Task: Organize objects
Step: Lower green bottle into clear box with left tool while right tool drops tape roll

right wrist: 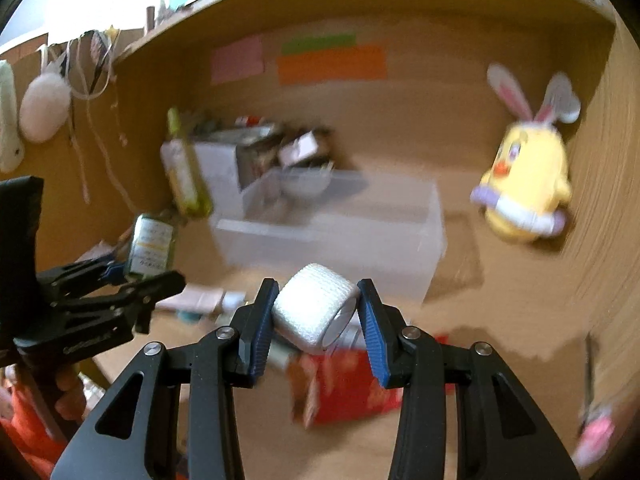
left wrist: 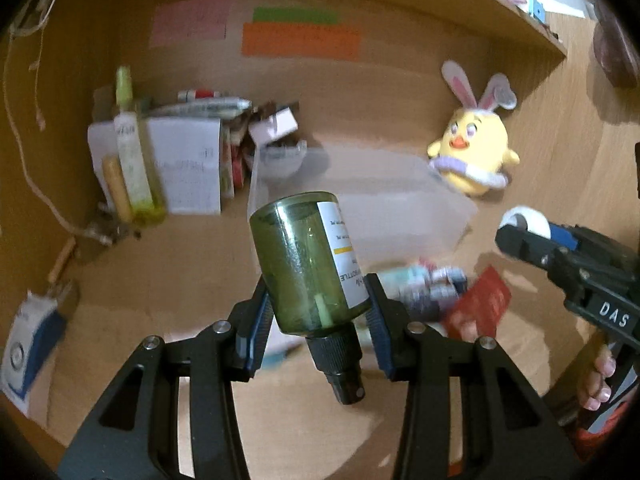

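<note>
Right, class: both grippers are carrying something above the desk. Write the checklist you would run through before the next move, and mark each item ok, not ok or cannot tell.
1. Left gripper shut on the green glass spray bottle: ok.
2. Bottle upright: not ok, its black nozzle points back toward the camera.
3. Right gripper shut on the white roll of tape: ok.
4. Clear plastic bin open on top: ok.
5. Room left inside the bin: cannot tell, the picture is blurred.
6. Yellow plush chick with rabbit ears stands apart from the bin: ok.
</note>
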{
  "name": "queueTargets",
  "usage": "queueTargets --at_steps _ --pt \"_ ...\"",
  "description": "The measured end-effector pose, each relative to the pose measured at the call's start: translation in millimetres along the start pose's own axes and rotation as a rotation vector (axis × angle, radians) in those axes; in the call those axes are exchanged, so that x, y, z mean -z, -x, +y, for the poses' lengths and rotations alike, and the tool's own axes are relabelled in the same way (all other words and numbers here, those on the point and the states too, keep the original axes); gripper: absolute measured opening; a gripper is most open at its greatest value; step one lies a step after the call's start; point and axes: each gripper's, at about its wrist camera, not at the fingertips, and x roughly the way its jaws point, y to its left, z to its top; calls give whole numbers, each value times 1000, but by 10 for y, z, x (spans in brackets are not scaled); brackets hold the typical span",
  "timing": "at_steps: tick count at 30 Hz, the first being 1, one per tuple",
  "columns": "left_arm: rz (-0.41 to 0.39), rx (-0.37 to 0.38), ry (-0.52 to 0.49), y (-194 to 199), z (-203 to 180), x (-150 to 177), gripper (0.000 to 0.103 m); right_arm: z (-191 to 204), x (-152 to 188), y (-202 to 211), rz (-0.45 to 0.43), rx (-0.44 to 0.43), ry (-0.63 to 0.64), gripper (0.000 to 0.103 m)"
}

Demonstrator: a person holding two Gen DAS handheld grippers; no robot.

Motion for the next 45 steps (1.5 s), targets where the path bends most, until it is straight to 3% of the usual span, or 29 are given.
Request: queueTargets --at_steps 7,16,28,37,41,43,45 --pt "4 18 7 -308 48 -475 44 -127 -477 -315 -24 21 18 37" --pt "121 35 24 -981 203 -895 44 -415 -720 -954 113 6 31 37" --pt "325 84 -54 -1645 101 -916 44 -400 -648 -1671 322 -16 114 37" --pt "356 55 -109 -1852 13 -935 44 -316 -583 -1945 416 -19 166 37" --pt "350 67 -109 -1789 44 -951 44 -301 -594 -1921 417 -10 167 38" --pt "343 67 -106 -1749 58 -960 46 -302 -611 -1874 412 -6 162 40" --pt "333 72 -96 -1688 81 -969 53 -299 -634 -1802 396 0 157 50"
